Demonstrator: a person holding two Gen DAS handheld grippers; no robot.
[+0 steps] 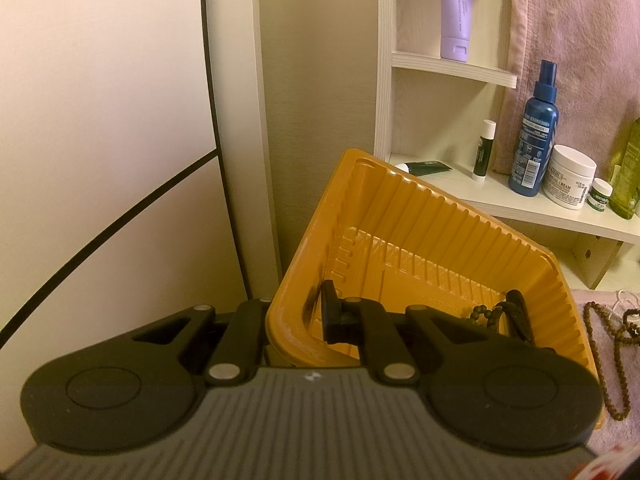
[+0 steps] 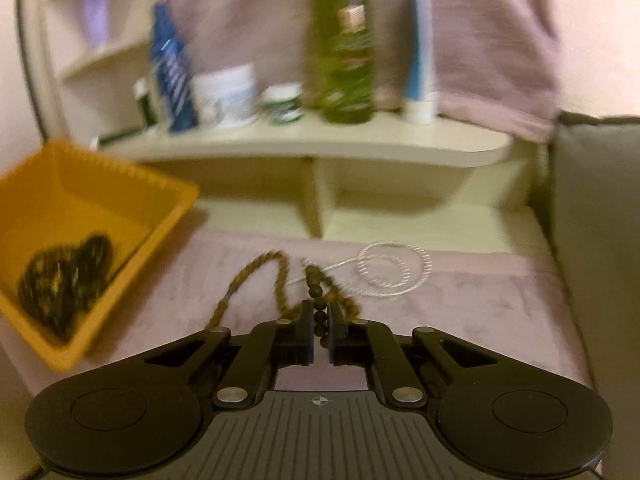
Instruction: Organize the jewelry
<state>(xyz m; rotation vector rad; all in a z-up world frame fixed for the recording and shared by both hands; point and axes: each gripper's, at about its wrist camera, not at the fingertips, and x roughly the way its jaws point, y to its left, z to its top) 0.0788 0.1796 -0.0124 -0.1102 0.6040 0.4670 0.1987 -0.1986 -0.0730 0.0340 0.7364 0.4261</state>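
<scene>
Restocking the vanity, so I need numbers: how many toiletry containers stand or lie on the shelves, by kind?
Bottles: 2 (blue spray bottle, green bottle)
Jars: 2 (white jar, small jar)
Tubes: 3 (purple tube, dark green tube, blue-white tube)
Lip balm stick: 1
Total: 8

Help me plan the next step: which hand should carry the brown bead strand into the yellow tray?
Right. The right gripper is already shut on the brown bead strand, while the left gripper is clamped on the yellow tray wall, holding it tilted.
</scene>
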